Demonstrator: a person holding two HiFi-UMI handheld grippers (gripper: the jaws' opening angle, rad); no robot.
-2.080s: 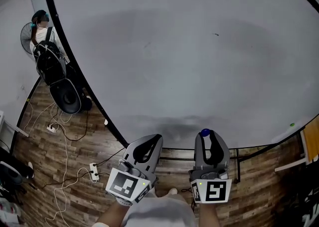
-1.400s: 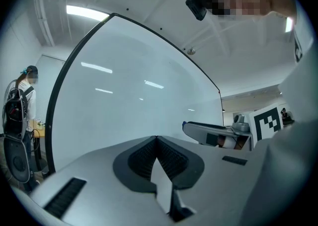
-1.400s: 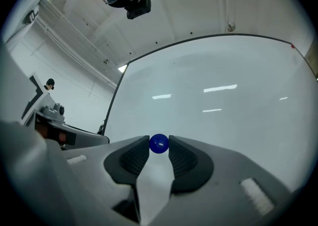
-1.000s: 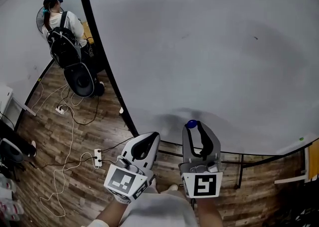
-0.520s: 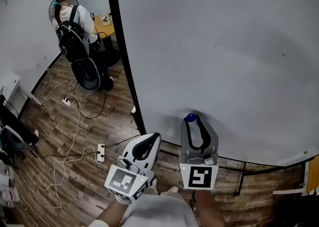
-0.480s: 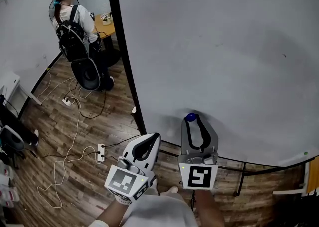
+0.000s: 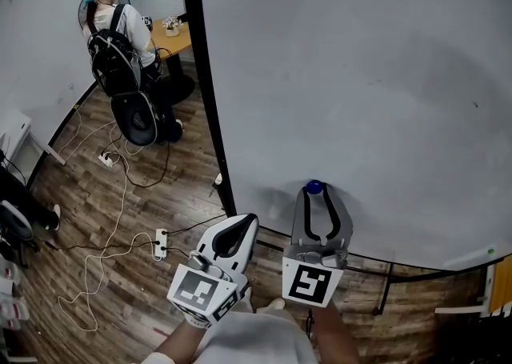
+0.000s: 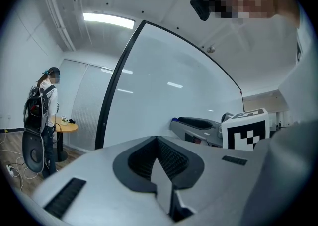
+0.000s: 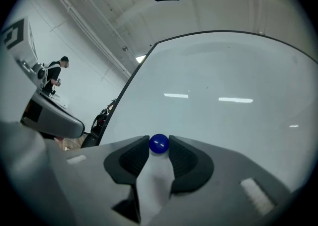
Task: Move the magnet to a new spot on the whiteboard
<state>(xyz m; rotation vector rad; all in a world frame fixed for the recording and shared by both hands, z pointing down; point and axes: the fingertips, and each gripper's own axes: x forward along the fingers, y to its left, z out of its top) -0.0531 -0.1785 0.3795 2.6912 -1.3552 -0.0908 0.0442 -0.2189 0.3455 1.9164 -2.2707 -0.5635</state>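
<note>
Your right gripper (image 7: 314, 192) has its jaws clamped on the blue magnet (image 9: 159, 143). The right gripper view shows both jaws pressed against its sides, a detail the head view barely resolves. The head view alone locates the magnet low on the whiteboard (image 7: 360, 74), near the bottom frame; no view confirms contact with the board. Your left gripper (image 7: 242, 225) sits below the board, above the wooden floor (image 7: 72, 194). The left gripper view shows its jaws together with nothing between them. Only the head view shows the cables (image 7: 112, 218) on the floor.
</note>
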